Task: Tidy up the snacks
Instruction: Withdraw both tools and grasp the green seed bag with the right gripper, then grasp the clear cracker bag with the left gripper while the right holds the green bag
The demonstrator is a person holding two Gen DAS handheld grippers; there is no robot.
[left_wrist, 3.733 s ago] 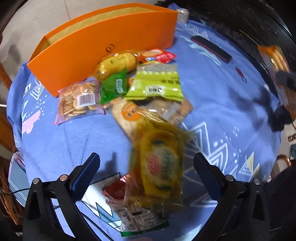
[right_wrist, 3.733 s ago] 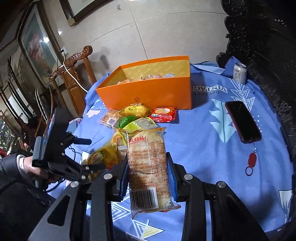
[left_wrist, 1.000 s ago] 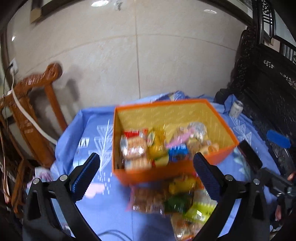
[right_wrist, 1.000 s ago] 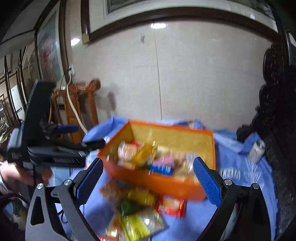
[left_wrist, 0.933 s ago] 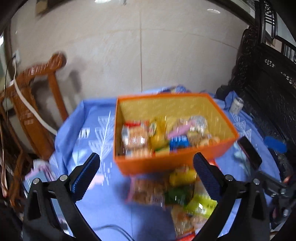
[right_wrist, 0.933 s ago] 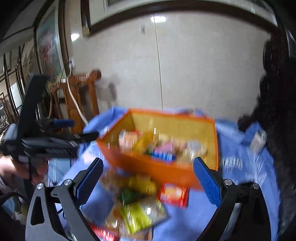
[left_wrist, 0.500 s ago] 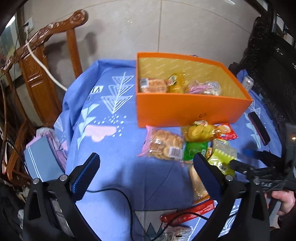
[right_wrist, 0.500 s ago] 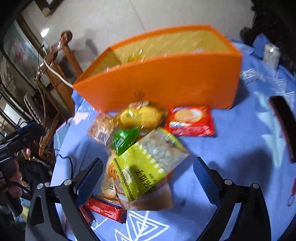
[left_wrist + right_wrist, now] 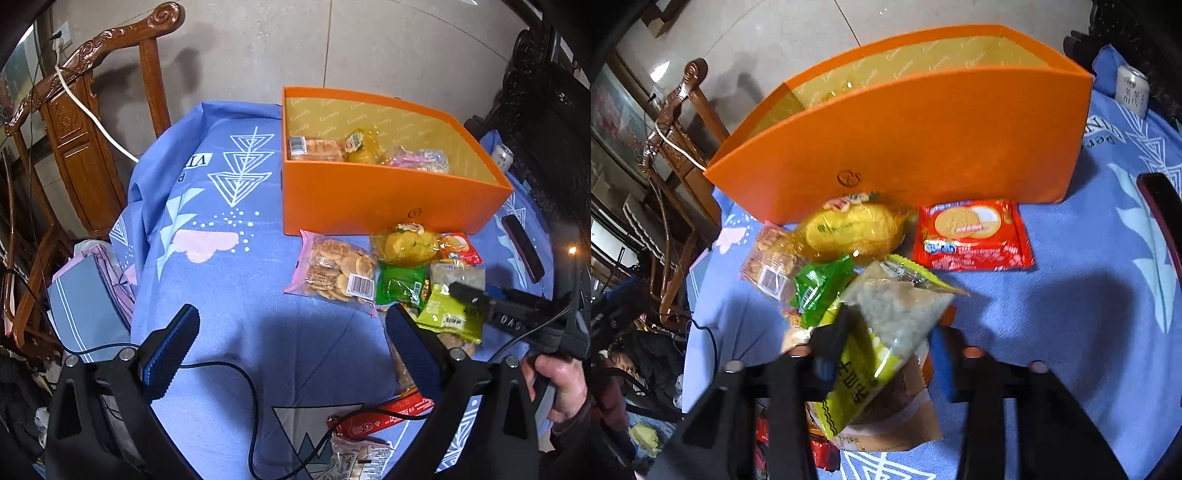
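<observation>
An orange box (image 9: 388, 199) stands on the blue tablecloth with several snack packs inside; it also shows in the right wrist view (image 9: 923, 147). Loose snacks lie in front of it: a biscuit bag (image 9: 332, 273), a yellow cake pack (image 9: 857, 229), a red cracker pack (image 9: 971, 236), a small green pack (image 9: 820, 284) and a lime-green pack (image 9: 879, 343). My right gripper (image 9: 886, 350) is low over the lime-green pack, its fingers astride it and closing in; contact is not clear. My left gripper (image 9: 291, 350) is open and empty above bare cloth.
A dark phone (image 9: 522, 251) lies right of the snacks, a drink can (image 9: 1132, 92) beyond it. A red stick pack (image 9: 376, 417) and a cable (image 9: 229, 369) lie near the front edge. A carved wooden chair (image 9: 85, 110) stands left of the table.
My right gripper has dropped down onto the lime-green pack and its fingers have narrowed around it. My left gripper has drifted slightly nearer the table, still open.
</observation>
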